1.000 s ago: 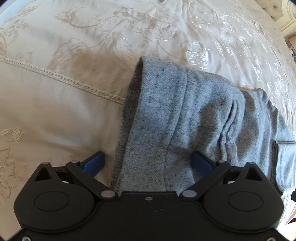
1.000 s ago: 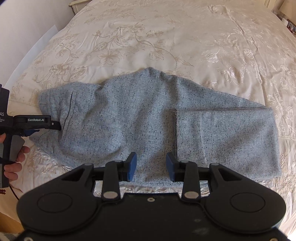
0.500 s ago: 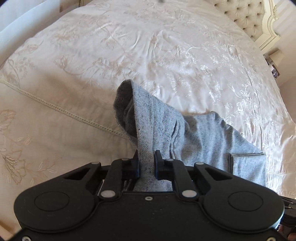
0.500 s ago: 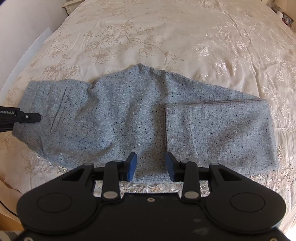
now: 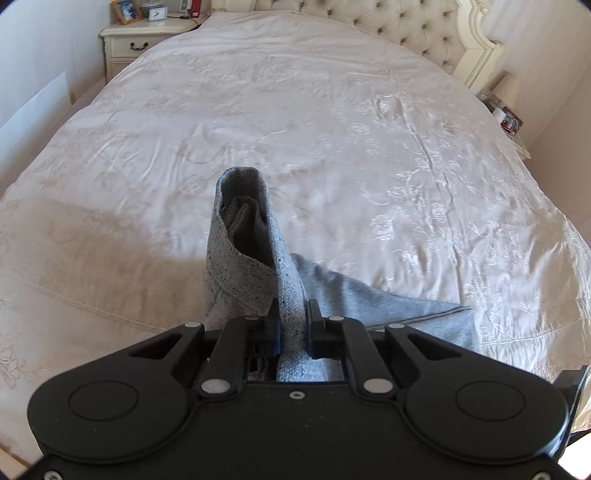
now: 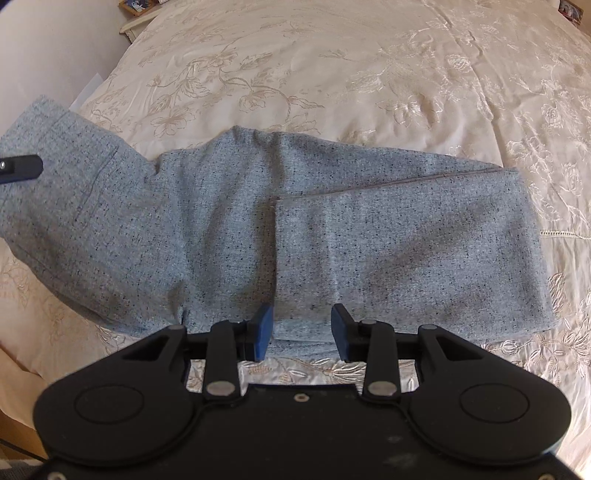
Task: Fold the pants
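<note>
no legible text, labels or numbers

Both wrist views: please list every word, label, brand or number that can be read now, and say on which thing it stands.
No text can be read in either view.
Nightstand: the clock face and the framed picture are too small to read.
Left claw, seen from the right wrist: no lettering shows.
Pants and bedspread: only pattern, no words.
</note>
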Available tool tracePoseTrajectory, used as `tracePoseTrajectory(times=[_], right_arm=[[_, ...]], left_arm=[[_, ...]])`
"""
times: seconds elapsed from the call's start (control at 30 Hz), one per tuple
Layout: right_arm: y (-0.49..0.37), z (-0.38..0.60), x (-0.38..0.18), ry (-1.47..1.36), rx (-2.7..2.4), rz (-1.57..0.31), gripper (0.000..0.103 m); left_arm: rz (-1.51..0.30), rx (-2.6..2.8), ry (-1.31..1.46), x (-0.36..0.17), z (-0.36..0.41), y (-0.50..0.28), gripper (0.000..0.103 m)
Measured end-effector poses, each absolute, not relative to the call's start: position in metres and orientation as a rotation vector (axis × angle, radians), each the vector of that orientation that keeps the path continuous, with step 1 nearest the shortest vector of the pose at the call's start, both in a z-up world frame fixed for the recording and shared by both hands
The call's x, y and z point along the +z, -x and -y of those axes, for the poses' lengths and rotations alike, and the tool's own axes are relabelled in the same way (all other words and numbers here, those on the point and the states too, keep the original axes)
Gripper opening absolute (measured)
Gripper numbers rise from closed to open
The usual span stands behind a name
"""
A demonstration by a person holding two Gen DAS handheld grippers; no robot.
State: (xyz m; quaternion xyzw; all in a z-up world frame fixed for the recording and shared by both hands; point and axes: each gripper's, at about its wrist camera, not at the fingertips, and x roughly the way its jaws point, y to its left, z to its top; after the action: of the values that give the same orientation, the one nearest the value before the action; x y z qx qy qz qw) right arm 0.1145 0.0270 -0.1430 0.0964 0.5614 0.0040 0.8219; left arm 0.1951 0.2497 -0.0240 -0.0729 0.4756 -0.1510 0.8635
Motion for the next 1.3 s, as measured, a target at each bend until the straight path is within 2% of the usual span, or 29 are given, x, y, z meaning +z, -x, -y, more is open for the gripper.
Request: tracePoseTrajectory(times=[0.2,0.23,0.27,0.37,0.5,0.53,0.57,0.77,1.03,1.3], right_arm=[[-0.108,0.053,-0.146,-0.284,0.026,-1.168,0.037],[-0.107,0.069,-0.148,-0.297,0.021,-1.162,0.037],[-0.106,0.084,-0.149,-0.308,0.013,-1.158,0.037],[-0.101,0.128,-0.154,-0.325,-0.012,-1.154,0.037],[-0.096,0.173,-0.163,-0.314,-0.031,-1.162,0.038],[-0.095,0.182,-0.164,-0.311,-0.034,-1.163,0.038],[-0.093,0.189,-0.164,-0.308,-0.036,-1.161,0.038],[-0.100,0.208,-0.154,-0.306,0.049,-1.075,0.040],[-0.143,0.171,-0.157,-0.328,0.217,-1.043,0.041],[-0.174,0.153,-0.196,-0.374,0.123,-1.193,0.042]], left_arm=[[-1.017,-0.392,0.107,-0.027,-0.129,-0.188,0.013],[-1.030,-0.410,0.104,-0.032,-0.110,-0.187,0.011],[-1.044,-0.439,0.103,-0.041,-0.086,-0.187,0.003],[-1.105,-0.469,0.063,-0.070,-0.026,-0.184,0.002],[-1.144,-0.452,-0.007,-0.102,0.027,-0.175,0.006],[-1.149,-0.437,-0.015,-0.104,0.031,-0.174,0.008],[-1.152,-0.416,-0.030,-0.102,0.033,-0.170,0.016],[-1.155,-0.199,-0.082,-0.103,-0.010,-0.166,0.018],[-1.245,0.046,-0.038,-0.126,-0.113,-0.153,0.018],[-1.317,0.092,-0.025,-0.147,-0.170,-0.132,0.018]])
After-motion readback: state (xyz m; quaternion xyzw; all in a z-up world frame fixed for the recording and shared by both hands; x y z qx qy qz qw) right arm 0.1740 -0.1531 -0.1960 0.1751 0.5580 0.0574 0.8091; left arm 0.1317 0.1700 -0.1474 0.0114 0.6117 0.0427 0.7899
